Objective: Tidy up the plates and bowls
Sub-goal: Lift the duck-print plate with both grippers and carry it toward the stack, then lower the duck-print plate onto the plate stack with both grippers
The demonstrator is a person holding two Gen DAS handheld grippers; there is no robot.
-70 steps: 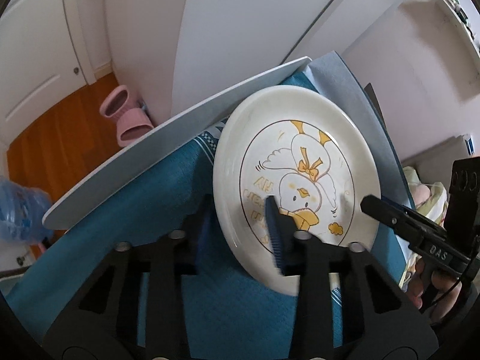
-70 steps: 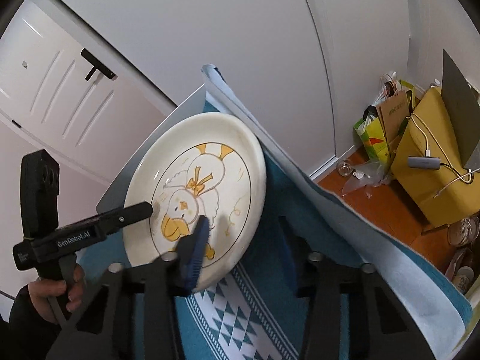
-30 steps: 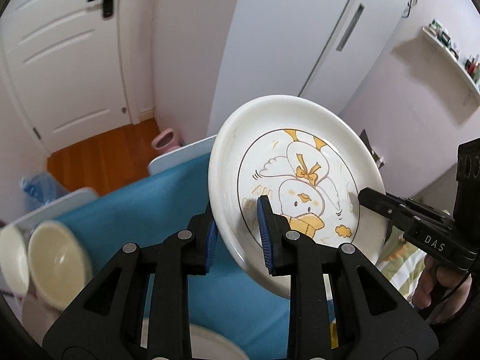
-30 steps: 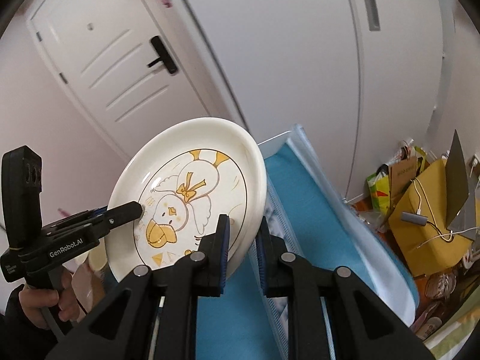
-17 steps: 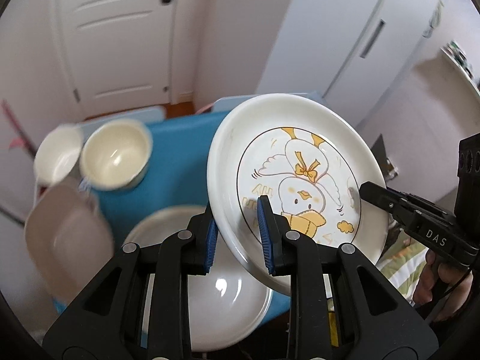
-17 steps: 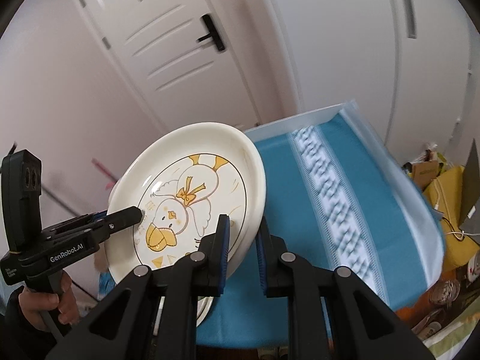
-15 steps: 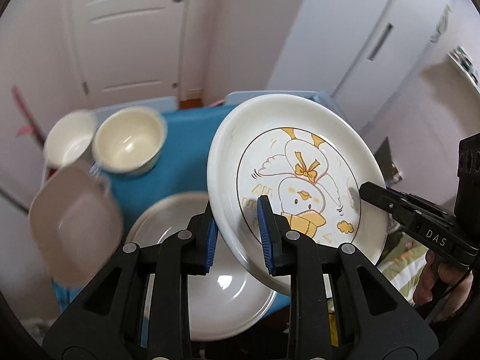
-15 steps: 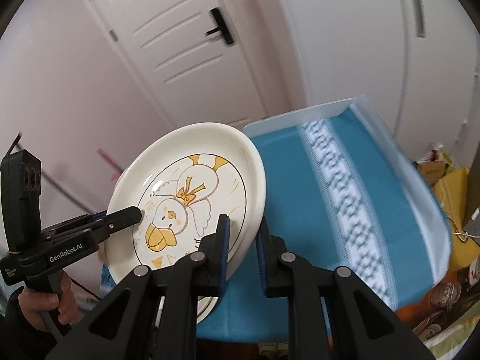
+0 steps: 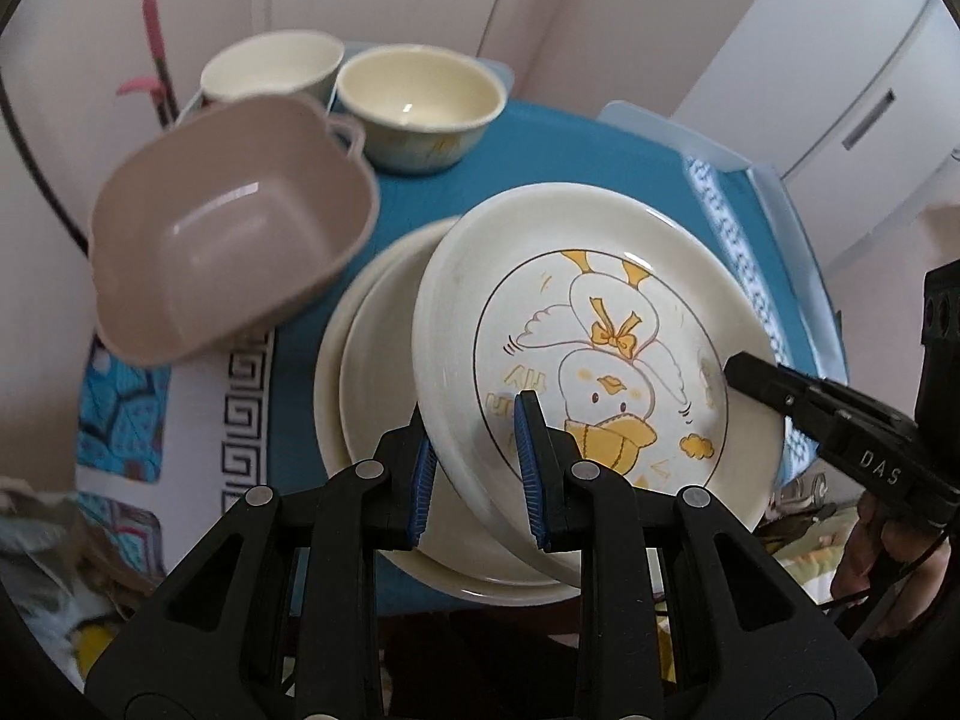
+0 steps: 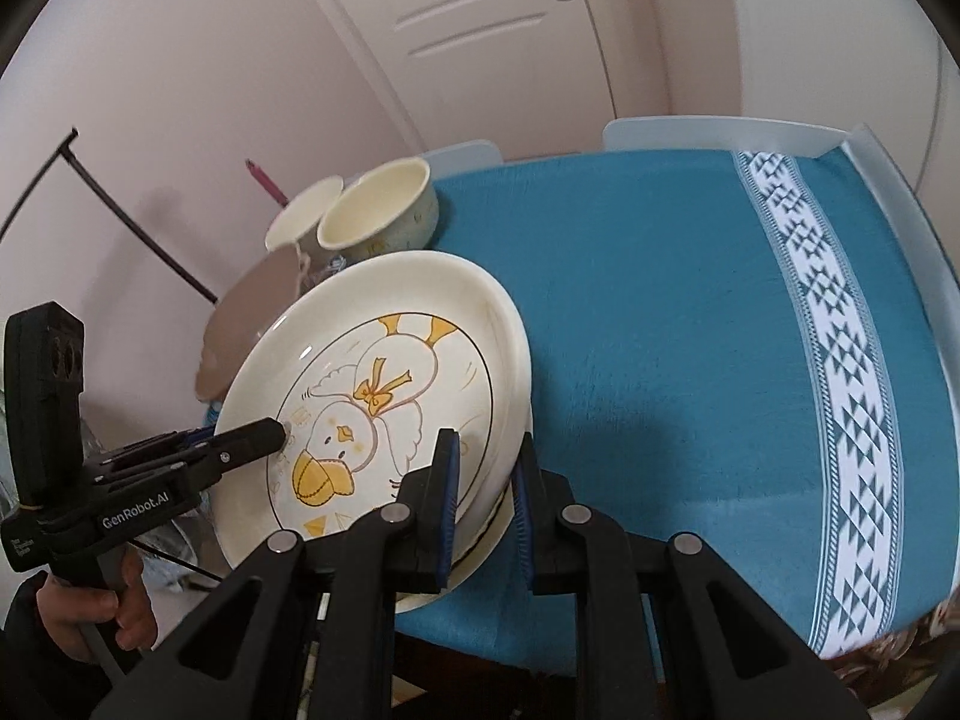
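Glossy glazed duck plate [image 9: 600, 324]; matt plastic-looking brown bowl [image 9: 228, 246] at its ten o'clock; woven teal cloth [image 10: 690, 324] covers the surface.

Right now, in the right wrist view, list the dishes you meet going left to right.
Brown square bowl → white cup → cream bowl → duck plate, held up off the blue tablecloth.

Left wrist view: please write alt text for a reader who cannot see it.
Two black tongs with blue pads, the left tongs in the foreground and the right tongs entering from the right, clamp opposite rims of a round cream plate with a yellow duck drawing, tilted above a stack of plain cream plates on a blue tablecloth. Behind stand a taupe square bowl and two cream bowls.
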